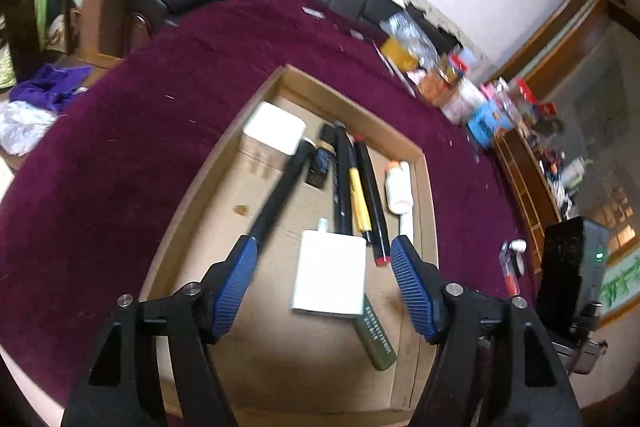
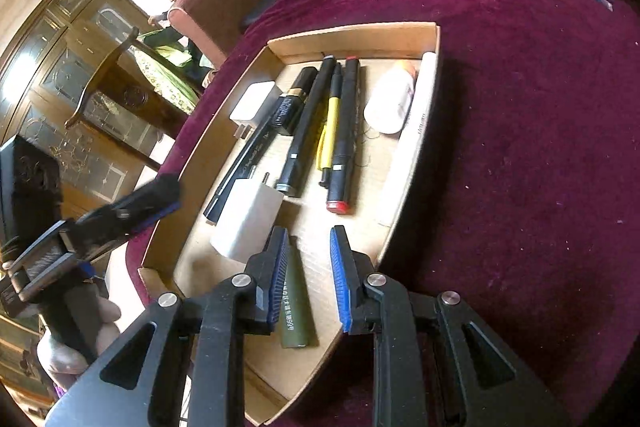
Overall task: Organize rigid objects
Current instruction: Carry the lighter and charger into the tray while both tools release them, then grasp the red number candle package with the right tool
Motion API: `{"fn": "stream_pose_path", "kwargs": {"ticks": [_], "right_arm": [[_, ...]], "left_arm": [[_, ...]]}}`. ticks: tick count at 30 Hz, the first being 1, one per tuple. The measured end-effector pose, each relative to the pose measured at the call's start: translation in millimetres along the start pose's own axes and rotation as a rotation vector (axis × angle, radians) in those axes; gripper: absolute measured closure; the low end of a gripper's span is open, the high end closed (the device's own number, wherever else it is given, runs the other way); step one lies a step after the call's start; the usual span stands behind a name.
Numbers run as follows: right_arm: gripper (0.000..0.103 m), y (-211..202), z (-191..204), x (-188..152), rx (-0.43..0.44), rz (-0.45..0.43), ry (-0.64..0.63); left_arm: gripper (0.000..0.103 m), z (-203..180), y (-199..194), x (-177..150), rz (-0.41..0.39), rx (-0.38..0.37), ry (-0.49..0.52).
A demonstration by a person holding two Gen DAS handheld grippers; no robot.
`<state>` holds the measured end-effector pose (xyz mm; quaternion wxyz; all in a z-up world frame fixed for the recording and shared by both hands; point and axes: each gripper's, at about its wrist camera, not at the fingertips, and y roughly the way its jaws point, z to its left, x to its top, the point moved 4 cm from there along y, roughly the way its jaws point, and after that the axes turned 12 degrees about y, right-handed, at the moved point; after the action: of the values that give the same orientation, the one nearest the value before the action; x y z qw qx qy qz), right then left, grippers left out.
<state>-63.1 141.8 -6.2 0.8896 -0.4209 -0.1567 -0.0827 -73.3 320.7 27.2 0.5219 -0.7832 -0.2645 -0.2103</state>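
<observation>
In the cardboard tray (image 2: 434, 39) the pens (image 2: 310, 123) lie lined up; both grippers, left (image 1: 324, 285) and right (image 2: 308, 277), hover open and empty, probably between picks.

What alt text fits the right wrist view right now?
The open right claw hovers over a green tube in a cardboard tray holding pens, a white charger and a white bottle, on a maroon cloth.

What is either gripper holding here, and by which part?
Nothing. The left gripper and right gripper are both open above the box, fingers apart with nothing clamped between them.
</observation>
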Motion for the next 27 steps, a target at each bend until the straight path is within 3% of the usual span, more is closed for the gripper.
{"fn": "stream_pose_path", "kwargs": {"ticks": [3,8,11,19,24,27], "right_arm": [[0.084,2.1,6.2,-1.7,0.048,0.026,-0.002],[0.083,19.3,26.4,-10.6,0.172,0.151,-0.011],[0.076,40.6,30.6,-6.5,0.087,0.181,-0.009],[0.074,53.1,24.8,11.9,0.138,0.182,0.053],[0.074,46.3,29.3,-3.6,0.113,0.216,-0.019],[0.074,51.1,36.1,-11.7,0.038,0.221,-0.086]], "left_arm": [[0.039,8.4,-16.2,-6.8,-0.032,-0.002,-0.038],[0.038,13.3,-34.8,-21.9,-0.073,0.001,-0.064],[0.038,12.2,-37.2,-25.0,-0.074,-0.004,-0.063],[0.038,8.6,-45.2,-29.1,-0.089,-0.021,-0.053],[0.038,11.1,-46.8,-28.4,-0.109,-0.014,-0.067],[0.038,9.1,-43.4,-30.1,-0.098,-0.025,-0.066]]}}
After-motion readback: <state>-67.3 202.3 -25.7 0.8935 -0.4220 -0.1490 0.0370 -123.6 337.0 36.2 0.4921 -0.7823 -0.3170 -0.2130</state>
